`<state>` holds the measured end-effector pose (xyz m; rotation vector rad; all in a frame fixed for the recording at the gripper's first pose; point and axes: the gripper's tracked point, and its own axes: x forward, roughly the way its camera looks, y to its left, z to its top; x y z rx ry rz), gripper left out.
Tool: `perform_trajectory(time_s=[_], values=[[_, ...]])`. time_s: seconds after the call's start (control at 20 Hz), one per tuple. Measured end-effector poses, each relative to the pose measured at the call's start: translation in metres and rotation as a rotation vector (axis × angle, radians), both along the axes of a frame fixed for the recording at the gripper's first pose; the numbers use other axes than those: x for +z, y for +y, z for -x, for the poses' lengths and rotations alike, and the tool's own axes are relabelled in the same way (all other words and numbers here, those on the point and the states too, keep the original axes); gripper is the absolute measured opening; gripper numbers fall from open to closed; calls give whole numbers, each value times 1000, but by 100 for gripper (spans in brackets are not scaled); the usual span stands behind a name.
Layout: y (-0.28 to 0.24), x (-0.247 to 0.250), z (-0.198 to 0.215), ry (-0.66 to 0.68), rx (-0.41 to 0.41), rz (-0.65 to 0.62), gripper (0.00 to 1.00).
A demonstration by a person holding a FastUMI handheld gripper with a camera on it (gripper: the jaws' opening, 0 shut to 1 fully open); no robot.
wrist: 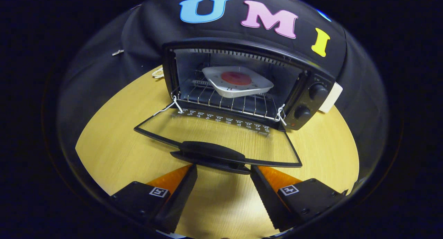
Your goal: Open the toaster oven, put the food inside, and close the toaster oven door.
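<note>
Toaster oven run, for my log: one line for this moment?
door open flat | plate on rack | gripper open at door handle

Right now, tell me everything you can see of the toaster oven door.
The toaster oven door is fully open, folded down flat and almost level above the wooden table. It is a clear glass pane in a thin black frame, with a row of small white icons printed along its hinge edge. A wide black handle runs along its front edge. Wire links at both hinge corners tie it to the rack. The gripper is open just before the handle, not touching it.
</note>
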<state>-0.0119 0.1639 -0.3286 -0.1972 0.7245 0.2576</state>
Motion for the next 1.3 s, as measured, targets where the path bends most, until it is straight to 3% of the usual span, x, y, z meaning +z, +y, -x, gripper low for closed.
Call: perform_trajectory(time_s=[0.3, 0.55, 0.75, 1.05, 1.3], values=[[2, 50, -7, -106, 58, -49, 100], [-4, 116, -31, -230, -17, -141, 100], [-10, 188, -50, -364, -5, -191, 100], [-78, 252, -46, -488, -50, -237, 100], [-180, 292, -38, -557, -194, -243, 99]])
